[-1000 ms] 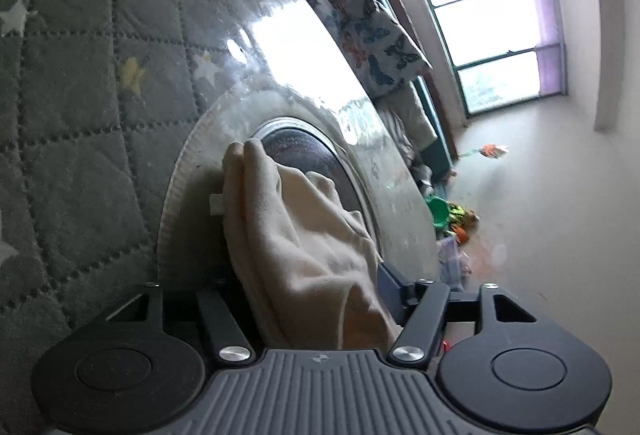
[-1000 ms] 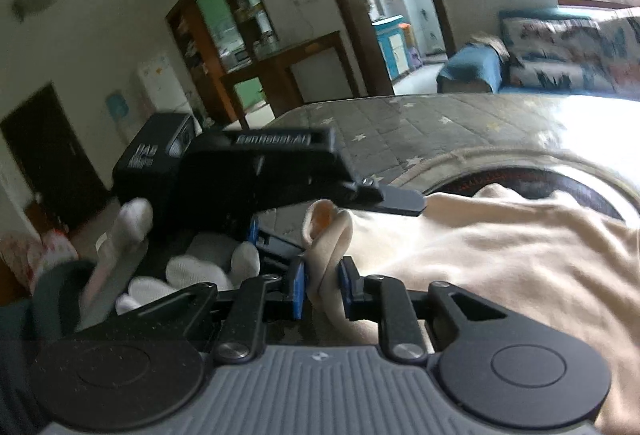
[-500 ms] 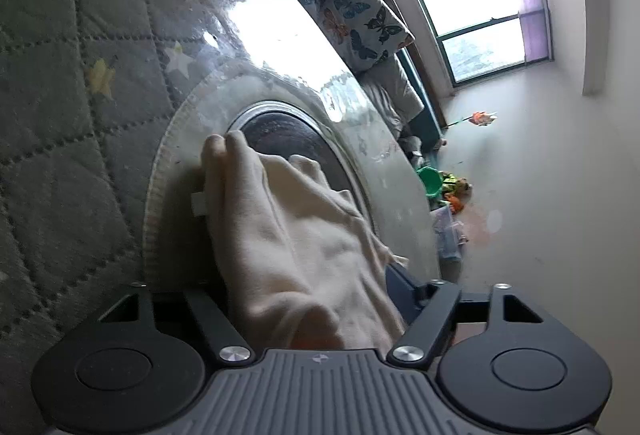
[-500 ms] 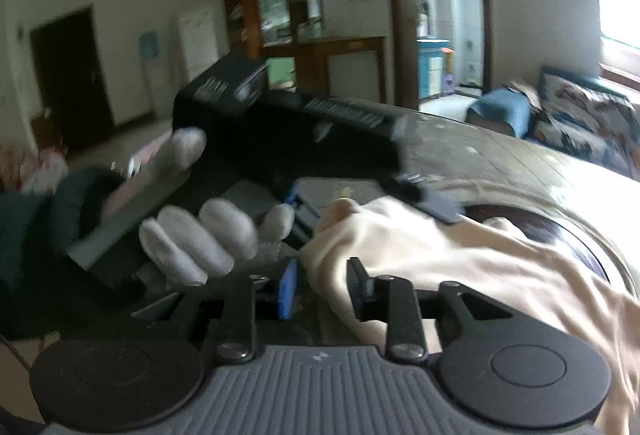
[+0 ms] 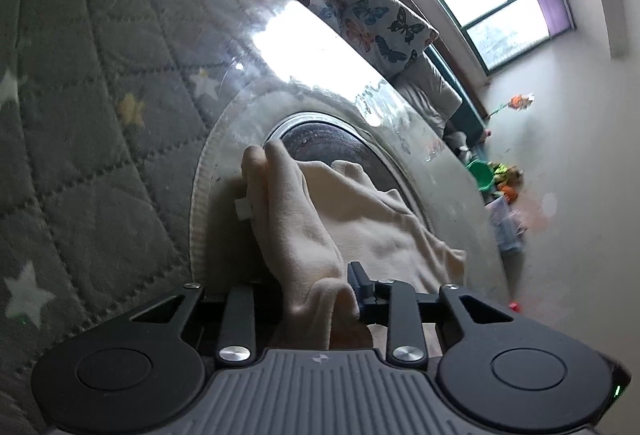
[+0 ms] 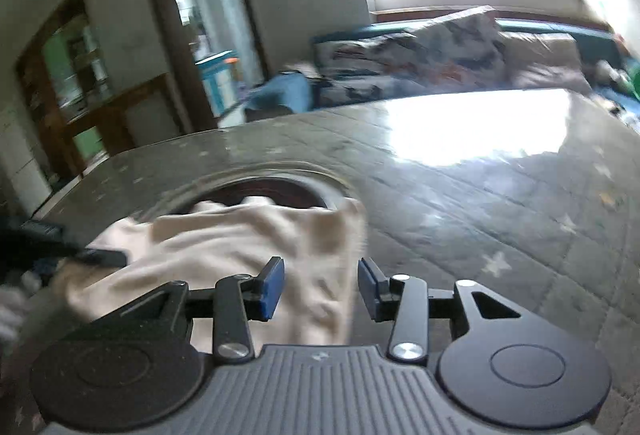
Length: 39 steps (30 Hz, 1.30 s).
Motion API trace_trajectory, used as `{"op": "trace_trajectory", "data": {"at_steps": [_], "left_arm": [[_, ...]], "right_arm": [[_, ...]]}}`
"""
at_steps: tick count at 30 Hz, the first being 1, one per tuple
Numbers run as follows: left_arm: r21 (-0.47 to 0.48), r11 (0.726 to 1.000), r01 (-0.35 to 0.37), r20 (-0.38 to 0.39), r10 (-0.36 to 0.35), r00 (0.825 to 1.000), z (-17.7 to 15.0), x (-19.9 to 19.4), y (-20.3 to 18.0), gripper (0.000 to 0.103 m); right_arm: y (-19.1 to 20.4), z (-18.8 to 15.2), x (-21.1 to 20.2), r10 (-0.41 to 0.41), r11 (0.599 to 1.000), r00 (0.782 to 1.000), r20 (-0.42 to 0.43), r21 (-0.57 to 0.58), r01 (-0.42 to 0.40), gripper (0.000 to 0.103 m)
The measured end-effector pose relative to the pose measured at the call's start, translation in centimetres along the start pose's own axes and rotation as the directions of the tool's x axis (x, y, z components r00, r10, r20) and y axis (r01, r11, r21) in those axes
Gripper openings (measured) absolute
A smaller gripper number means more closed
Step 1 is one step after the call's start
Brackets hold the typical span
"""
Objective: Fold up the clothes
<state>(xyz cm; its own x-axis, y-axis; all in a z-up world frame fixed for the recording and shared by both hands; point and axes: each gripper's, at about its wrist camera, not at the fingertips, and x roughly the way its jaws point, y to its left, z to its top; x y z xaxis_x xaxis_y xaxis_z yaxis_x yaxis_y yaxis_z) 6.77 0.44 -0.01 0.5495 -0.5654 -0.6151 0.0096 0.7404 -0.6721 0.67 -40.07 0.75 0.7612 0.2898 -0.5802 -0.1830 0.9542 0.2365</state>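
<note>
A grey quilted bench cover with pale stars [image 5: 100, 139], under a glossy clear sheet, fills both wrist views. Set into it is a round dark recess with a metal rim [image 5: 320, 133], ringed by a pale circular mat. Beyond the far edge stand a butterfly-print sofa cushion [image 5: 360, 15] and a bright window, well apart from the work.

The cream soft knit garment [image 6: 248, 235] lies half over that recess, bunched in loose folds. It looks light and limp, so it should drape and sag rather than hold a crease; the glossy sheet beneath may let it slide when pulled. A hem or corner seems the best hold, since a mid-panel pinch would only gather a lump.

The left claw [image 5: 316, 295] is closing on a raised ridge of the cloth; the fabric already sits between its fingers with the dark right pad against it, though the other pad is hidden behind the fold. The right claw [image 6: 320, 289] is opening, its blue pads [image 6: 270, 289] apart and clear of the cloth, hovering over the garment's near right edge.

The recess rim could snag the fabric, and the left claw's black body reaches in at the left border of the right wrist view, close to the cloth.
</note>
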Motion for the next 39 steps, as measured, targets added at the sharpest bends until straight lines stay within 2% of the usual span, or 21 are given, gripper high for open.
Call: {"op": "trace_trajectory", "data": {"at_steps": [6, 10, 13, 20, 21, 22, 24, 27, 32, 39], "left_arm": [[0.102, 0.994, -0.049, 0.024, 0.047, 0.999, -0.3, -0.1, -2.3, 0.029], [0.150, 0.986, -0.079, 0.030, 0.075, 0.997, -0.4, 0.3, -3.2, 0.029], [0.173, 0.981, -0.090, 0.034, 0.086, 0.996, -0.5, 0.4, -3.6, 0.029], [0.201, 0.973, -0.111, 0.039, 0.105, 0.994, -0.6, 0.3, -4.0, 0.029], [0.204, 0.972, -0.112, 0.039, 0.107, 0.994, -0.6, 0.2, -4.0, 0.029], [0.207, 0.972, -0.114, 0.040, 0.108, 0.993, -0.6, 0.2, -4.1, 0.029], [0.212, 0.970, -0.118, 0.042, 0.111, 0.993, -0.6, 0.2, -4.3, 0.029], [0.230, 0.966, -0.122, 0.052, 0.112, 0.992, -0.6, -0.1, -5.0, 0.029], [0.273, 0.956, -0.105, 0.062, 0.091, 0.994, -0.5, -0.4, -7.0, 0.026], [0.363, 0.931, -0.041, 0.021, 0.036, 0.999, -1.3, 1.4, -11.8, 0.026]], "right_arm": [[-0.6, -0.7, 2.4, -0.018, 0.999, 0.999, -0.034, 0.037, 0.019, 0.041], [-0.6, -1.1, 3.1, 0.003, 0.998, 0.999, -0.038, 0.060, -0.001, 0.040], [-0.4, -1.0, 3.6, 0.033, 0.996, 0.998, -0.047, 0.081, -0.029, 0.038], [-0.9, -1.3, 3.7, 0.017, 0.988, 1.000, -0.020, 0.155, -0.013, 0.035], [-0.9, -1.4, 3.8, 0.018, 0.988, 1.000, -0.020, 0.156, -0.015, 0.031], [-0.9, -1.4, 3.7, 0.025, 0.987, 0.999, -0.023, 0.157, -0.021, 0.020], [-0.9, -1.5, 3.7, 0.045, 0.986, 0.999, -0.029, 0.164, -0.040, 0.014], [-1.2, -1.3, 2.7, 0.092, 0.977, 0.996, -0.001, 0.194, -0.090, 0.012], [-1.8, -0.6, 0.1, 0.118, 0.969, 0.991, 0.066, 0.209, -0.129, 0.012], [-3.6, 0.1, -4.1, 0.047, 0.980, 0.992, 0.116, 0.185, -0.068, 0.012]]}}
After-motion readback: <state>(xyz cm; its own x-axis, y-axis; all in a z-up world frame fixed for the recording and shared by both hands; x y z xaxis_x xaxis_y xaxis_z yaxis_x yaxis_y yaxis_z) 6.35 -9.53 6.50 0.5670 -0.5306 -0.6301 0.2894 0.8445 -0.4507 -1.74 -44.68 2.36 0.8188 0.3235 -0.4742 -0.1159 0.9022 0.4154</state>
